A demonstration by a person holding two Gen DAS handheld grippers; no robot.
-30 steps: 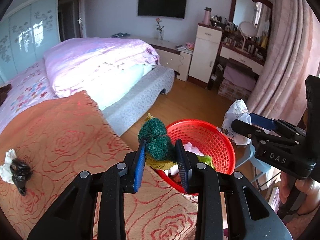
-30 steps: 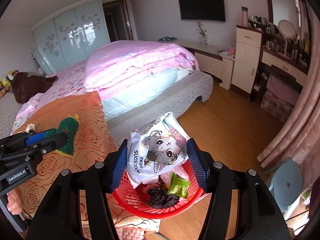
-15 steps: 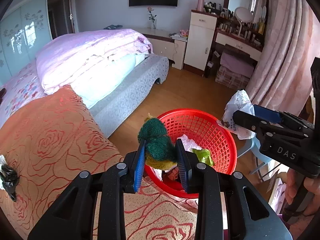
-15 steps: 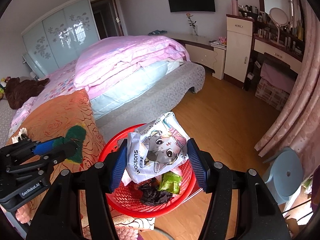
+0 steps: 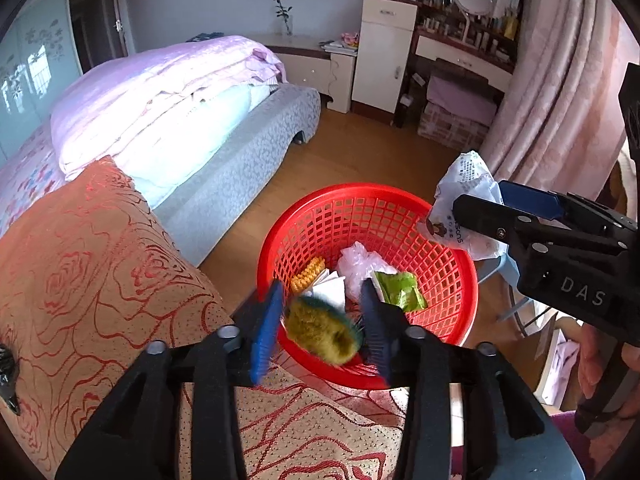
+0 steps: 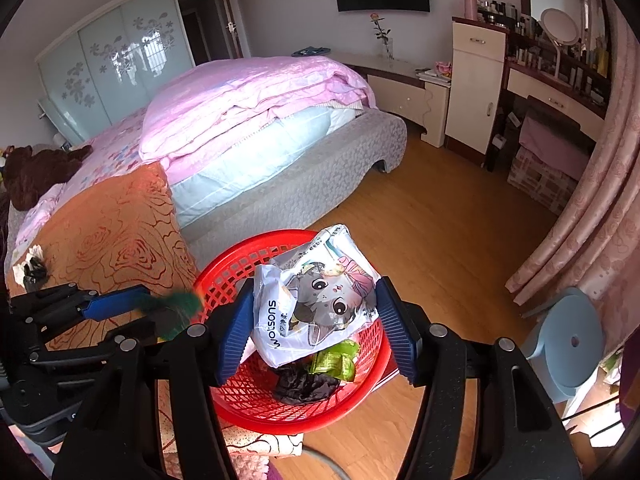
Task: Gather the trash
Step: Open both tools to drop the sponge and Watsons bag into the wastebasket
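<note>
A red mesh basket (image 5: 360, 187) (image 6: 232, 257) sits at the edge of the orange rose-patterned cover and holds wrappers, paper and a black bag. My left gripper (image 5: 321, 294) (image 6: 160, 312) hangs over its near rim with jaws opening. The green and yellow scrubber (image 5: 322, 334) (image 6: 182, 303) is blurred and loose between the blue pads, dropping toward the basket. My right gripper (image 6: 316, 284) (image 5: 480, 200) is over the basket's other side. Its jaws are starting to open, but the pads still touch the crumpled white cat-print bag (image 6: 316, 308) (image 5: 464, 184).
The orange cover (image 5: 100, 280) lies left of the basket, with a black and white scrap of trash (image 6: 32, 268) on it. Behind is a bed with a pink duvet (image 6: 256, 104). A blue stool (image 6: 568, 340) and pink curtains (image 6: 592, 208) stand to the right, on the wooden floor.
Both grippers came down closer over the basket. The left jaws spread and the scrubber slipped out of their grip. The right jaws widened slightly around the bag.
</note>
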